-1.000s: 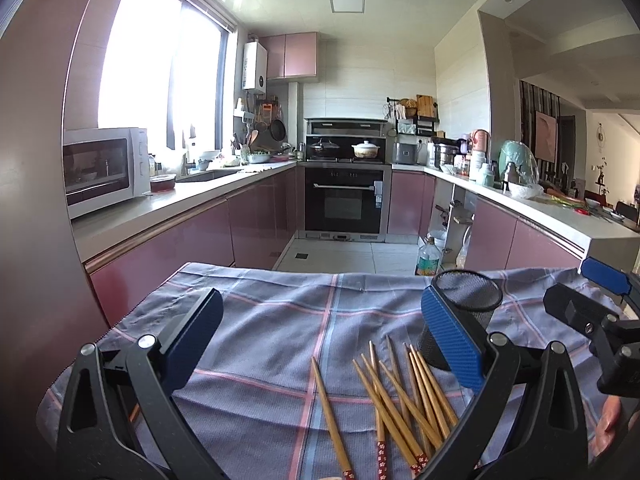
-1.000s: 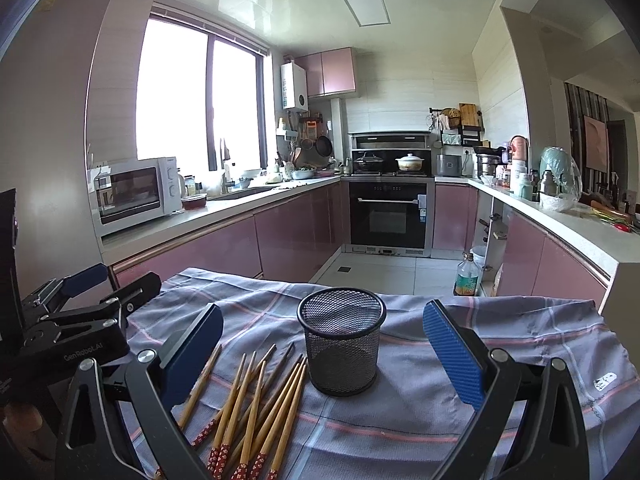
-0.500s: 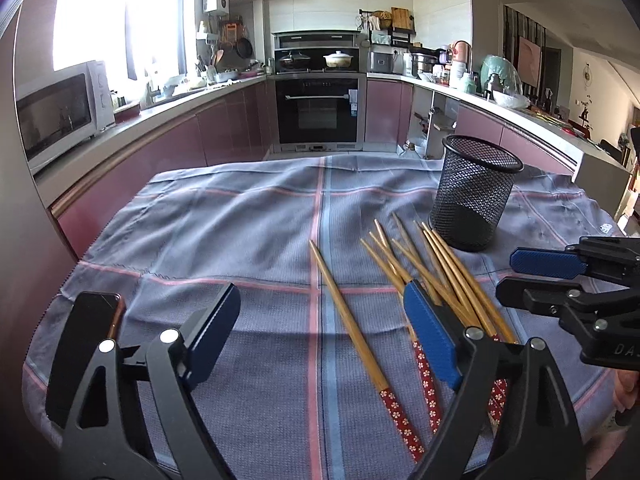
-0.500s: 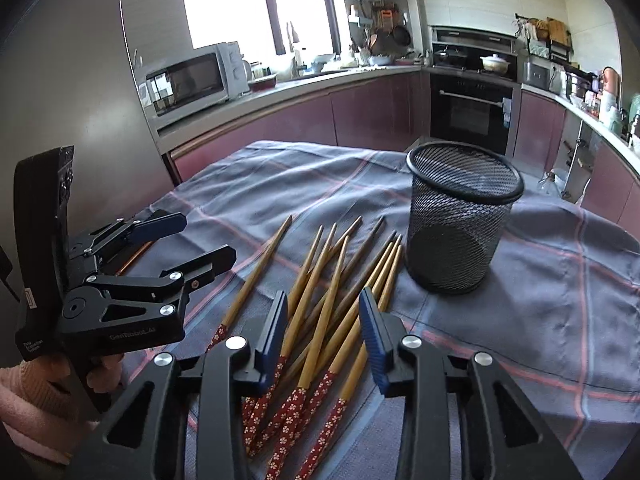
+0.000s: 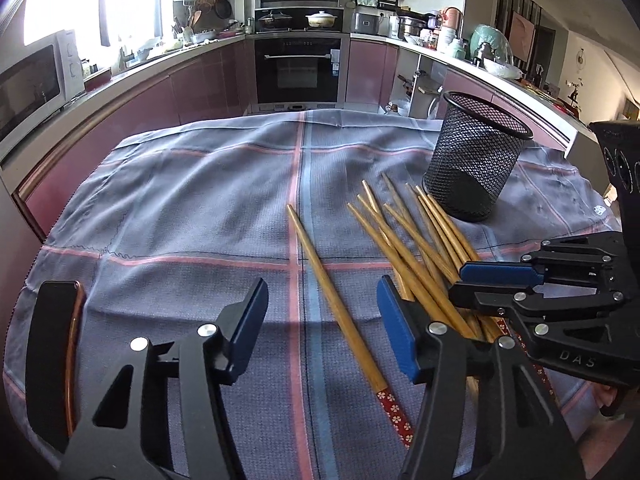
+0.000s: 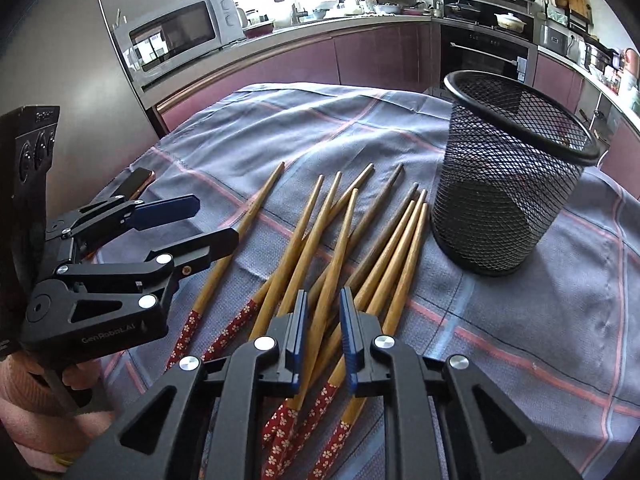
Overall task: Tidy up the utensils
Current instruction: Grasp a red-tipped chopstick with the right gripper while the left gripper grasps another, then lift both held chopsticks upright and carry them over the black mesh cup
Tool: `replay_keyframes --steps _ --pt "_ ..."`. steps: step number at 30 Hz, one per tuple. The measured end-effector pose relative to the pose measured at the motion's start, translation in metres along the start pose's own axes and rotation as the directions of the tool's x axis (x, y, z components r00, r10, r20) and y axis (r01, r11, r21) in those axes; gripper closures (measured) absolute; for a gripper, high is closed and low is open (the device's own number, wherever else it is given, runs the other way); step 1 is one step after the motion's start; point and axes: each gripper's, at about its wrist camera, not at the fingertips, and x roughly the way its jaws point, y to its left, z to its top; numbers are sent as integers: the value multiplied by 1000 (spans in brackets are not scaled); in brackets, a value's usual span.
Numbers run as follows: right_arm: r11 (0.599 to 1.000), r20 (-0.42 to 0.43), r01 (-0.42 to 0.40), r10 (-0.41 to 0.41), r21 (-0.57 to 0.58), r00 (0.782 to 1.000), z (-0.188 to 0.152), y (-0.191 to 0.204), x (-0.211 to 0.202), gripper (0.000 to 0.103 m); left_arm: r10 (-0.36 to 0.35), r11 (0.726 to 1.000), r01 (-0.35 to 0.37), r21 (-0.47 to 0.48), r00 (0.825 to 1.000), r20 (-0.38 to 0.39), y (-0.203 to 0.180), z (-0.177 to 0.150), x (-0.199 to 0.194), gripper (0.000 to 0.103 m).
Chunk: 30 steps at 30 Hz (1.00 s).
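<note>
Kitchen setting: purple-fronted cabinets, built-in oven (image 5: 298, 68), microwave (image 6: 180, 38) on the side counter. Worktop draped in a blue-grey checked cloth (image 5: 192, 208).

Bamboo chopsticks (image 6: 320, 248), red floral handle ends: fanned in a loose pile on the cloth, tips toward the holder. One chopstick (image 5: 340, 316) lying apart, left of the pile.

Black mesh holder (image 6: 504, 200): upright on the cloth, just beyond the chopstick tips, nothing visible inside.

Left gripper (image 5: 322, 328): blue-padded fingers spread wide, released, straddling the lone chopstick without touching it.

Right gripper (image 6: 323, 336): fingers narrowed to a slim gap around one chopstick of the pile; contact with the pads cannot be told.

Left wrist view only: dark phone with copper edge (image 5: 54, 352) at the cloth's near left corner, seen close; right gripper from the side, over the pile's handle ends.

Right wrist view only: floral handle ends of the pile; left gripper from the side; gloved hand (image 6: 24, 396) holding it.
</note>
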Motion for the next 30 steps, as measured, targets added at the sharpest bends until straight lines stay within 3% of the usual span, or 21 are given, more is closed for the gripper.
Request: replay_keyframes --steps 5,7,14,23,30 --pt "1000 -27 11 -12 -24 1000 5 3 5 88 -34 999 34 -9 998 -47 -1 3 11 61" --pt "1000 -32 12 -13 -11 999 6 -1 5 94 -52 999 50 -21 996 -76 0 3 17 68" --pt "997 -6 -45 45 55 999 2 -19 -5 98 -99 994 92 -65 988 -120 3 8 28 89" --pt "995 33 -75 73 60 997 0 -23 -21 98 -66 997 61 -38 988 -142 3 14 34 84" --pt "995 99 -89 85 41 991 2 -24 -44 97 -62 995 51 -86 988 -140 12 15 32 95"
